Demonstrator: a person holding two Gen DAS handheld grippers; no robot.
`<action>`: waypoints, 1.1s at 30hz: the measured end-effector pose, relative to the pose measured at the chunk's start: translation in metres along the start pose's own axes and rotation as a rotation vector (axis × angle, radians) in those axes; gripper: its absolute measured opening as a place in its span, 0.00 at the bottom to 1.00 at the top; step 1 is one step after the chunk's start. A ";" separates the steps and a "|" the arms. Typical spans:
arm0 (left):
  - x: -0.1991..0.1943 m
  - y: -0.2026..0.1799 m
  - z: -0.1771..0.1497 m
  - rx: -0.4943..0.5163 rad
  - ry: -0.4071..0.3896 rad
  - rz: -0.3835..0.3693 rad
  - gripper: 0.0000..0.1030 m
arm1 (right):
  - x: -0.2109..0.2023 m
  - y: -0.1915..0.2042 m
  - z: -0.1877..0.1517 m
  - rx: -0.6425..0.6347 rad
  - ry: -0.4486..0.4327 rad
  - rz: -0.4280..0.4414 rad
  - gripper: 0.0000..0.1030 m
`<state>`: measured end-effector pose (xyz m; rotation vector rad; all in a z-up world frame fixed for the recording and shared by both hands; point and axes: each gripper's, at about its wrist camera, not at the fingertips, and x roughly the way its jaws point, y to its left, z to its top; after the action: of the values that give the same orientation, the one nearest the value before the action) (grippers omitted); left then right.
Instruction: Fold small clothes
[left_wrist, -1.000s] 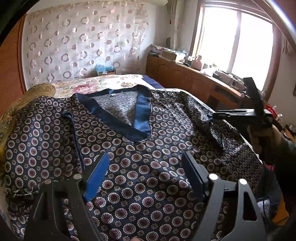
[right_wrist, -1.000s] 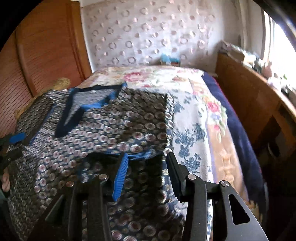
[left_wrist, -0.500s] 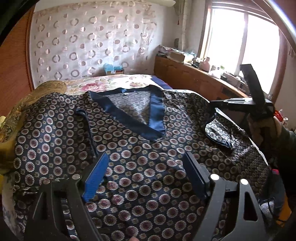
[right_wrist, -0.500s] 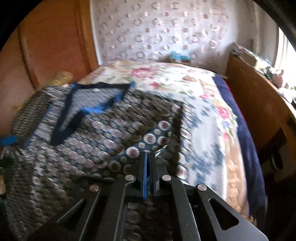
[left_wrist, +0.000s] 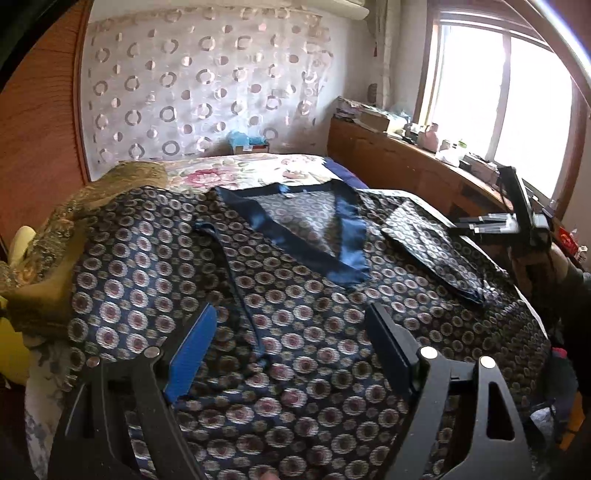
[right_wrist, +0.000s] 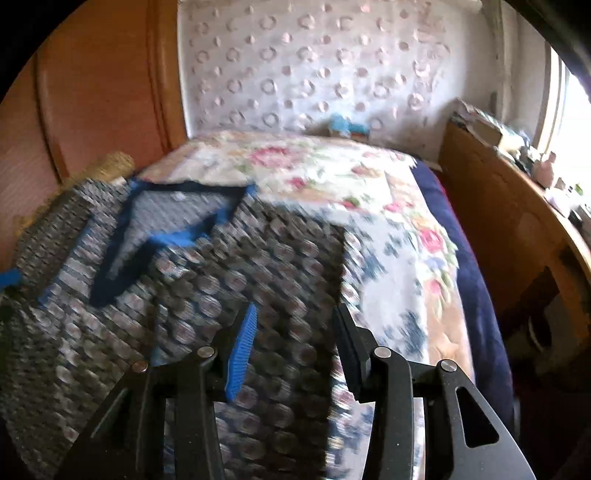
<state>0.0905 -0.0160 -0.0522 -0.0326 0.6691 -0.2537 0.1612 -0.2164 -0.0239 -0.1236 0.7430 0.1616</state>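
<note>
A dark navy top (left_wrist: 280, 314) printed with round medallions lies spread on the bed, its blue V-neck trim (left_wrist: 343, 236) toward the far side. Its right sleeve (left_wrist: 428, 243) lies folded inward over the body. My left gripper (left_wrist: 291, 339) hovers open above the lower front of the top, nothing between its fingers. In the right wrist view the same top (right_wrist: 236, 280) fills the left, blurred, and my right gripper (right_wrist: 295, 328) hangs over its folded right edge with jaws opening and no cloth between them. The right gripper (left_wrist: 491, 227) also shows in the left wrist view, beside the sleeve.
The bed carries a floral bedspread (right_wrist: 369, 192). A gold cushion (left_wrist: 74, 221) lies at its left edge, under the top's left side. A wooden headboard panel (right_wrist: 92, 92) stands at left. A long wooden cabinet (left_wrist: 399, 166) with clutter runs under the window at right.
The right gripper shut on the right sleeve, carried it inward over the body, then let go and opened. The left gripper drifted sideways over the top, staying open.
</note>
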 end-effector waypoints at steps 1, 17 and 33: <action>-0.001 0.004 0.001 -0.002 -0.003 0.011 0.80 | 0.006 -0.002 -0.003 0.003 0.025 -0.016 0.43; -0.005 0.058 0.013 -0.032 -0.016 0.114 0.80 | 0.017 -0.036 -0.009 0.002 0.064 -0.106 0.02; 0.002 0.123 0.035 -0.025 0.029 0.168 0.63 | 0.030 -0.061 -0.010 0.099 0.053 -0.025 0.36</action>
<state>0.1411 0.1013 -0.0392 0.0035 0.7002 -0.0840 0.1879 -0.2746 -0.0482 -0.0427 0.8005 0.0981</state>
